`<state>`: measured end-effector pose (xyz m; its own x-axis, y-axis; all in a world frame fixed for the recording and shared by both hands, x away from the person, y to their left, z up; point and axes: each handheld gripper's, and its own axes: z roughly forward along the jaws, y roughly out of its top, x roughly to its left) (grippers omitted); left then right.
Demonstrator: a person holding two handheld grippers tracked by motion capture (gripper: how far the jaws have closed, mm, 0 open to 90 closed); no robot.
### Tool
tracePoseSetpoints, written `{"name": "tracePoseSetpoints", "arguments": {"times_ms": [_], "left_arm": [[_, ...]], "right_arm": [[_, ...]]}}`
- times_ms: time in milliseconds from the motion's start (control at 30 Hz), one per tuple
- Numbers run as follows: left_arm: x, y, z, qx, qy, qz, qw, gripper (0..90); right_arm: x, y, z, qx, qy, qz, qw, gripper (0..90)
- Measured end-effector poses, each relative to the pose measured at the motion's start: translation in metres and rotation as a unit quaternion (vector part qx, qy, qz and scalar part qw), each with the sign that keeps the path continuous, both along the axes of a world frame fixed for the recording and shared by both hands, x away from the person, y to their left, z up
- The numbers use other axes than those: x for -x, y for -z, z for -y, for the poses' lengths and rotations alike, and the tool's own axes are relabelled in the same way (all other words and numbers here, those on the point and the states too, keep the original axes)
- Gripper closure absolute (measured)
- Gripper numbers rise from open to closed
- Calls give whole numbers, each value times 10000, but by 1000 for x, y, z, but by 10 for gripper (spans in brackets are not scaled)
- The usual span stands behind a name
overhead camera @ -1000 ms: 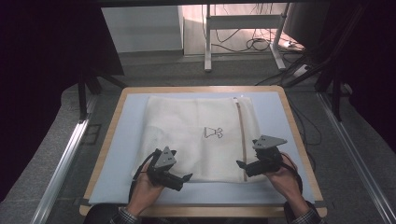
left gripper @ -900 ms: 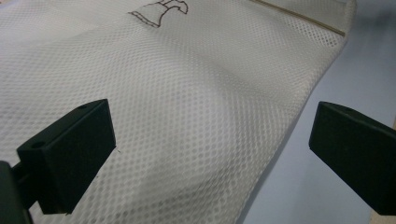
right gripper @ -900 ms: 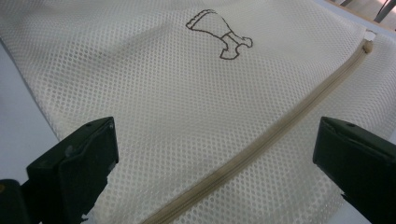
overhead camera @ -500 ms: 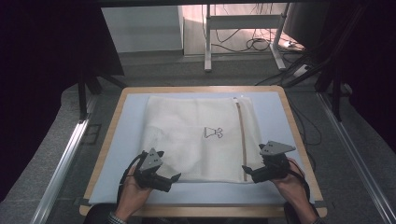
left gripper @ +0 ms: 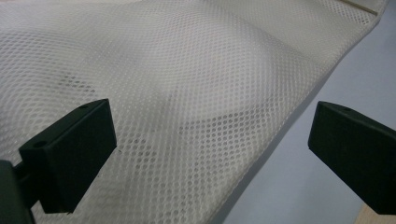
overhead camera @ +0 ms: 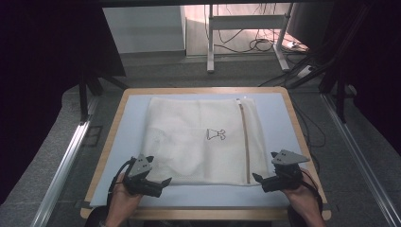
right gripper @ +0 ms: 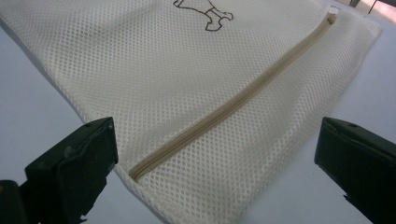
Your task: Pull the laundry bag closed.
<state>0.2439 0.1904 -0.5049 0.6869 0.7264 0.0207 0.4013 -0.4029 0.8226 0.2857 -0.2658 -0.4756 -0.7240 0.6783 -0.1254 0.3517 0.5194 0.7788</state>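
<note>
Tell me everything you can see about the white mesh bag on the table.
The mesh bag is cream-white netting with fine holes, roughly rectangular, lying flat with slight bulges on the pale blue mat. A beige zipper runs along its right side, closed, with a white pull at the far end. A small dark outline drawing is printed near the middle. Both open grippers, left and right, sit at its near corners; neither grips it.

mesh bag [overhead camera: 198, 139]: cream-white, fine honeycomb net, frame centre | zipper [overhead camera: 244, 142]: tan stripe, right of centre | outline print [overhead camera: 216, 135]: dark line drawing, centre | mat [overhead camera: 127, 123]: pale blue-grey | table rim [overhead camera: 109, 142]: light wood | both grippers' jaws: black, lower corners of gripper views
</note>
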Motion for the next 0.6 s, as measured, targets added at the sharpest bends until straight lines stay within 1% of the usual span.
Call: {"name": "tracePoseSetpoints", "arguments": {"times_ms": [100,200,233,267,300,400,600], "left_arm": [[2,0,-3,7,-27,4,10000,7],[7,0,-11,49,-105,14,9999,7],[7,0,-11,49,-105,14,9999,7],[9,0,-15,74,-148,17,9999,7],[9,0,-15,74,-148,17,9999,7],[13,1,-24,134,-231,-23,9996,8],[18,5,-33,210,-316,-165,9991,9]], "right_arm": [[2,0,2,-12,21,3,10000,0],[7,1,6,-30,78,-3,10000,0],[7,1,6,-30,78,-3,10000,0],[10,1,8,-30,111,-30,9999,0],[10,1,8,-30,111,-30,9999,0],[15,1,13,-94,161,-99,9998,0],[22,3,19,-104,237,-146,9996,0]]}}
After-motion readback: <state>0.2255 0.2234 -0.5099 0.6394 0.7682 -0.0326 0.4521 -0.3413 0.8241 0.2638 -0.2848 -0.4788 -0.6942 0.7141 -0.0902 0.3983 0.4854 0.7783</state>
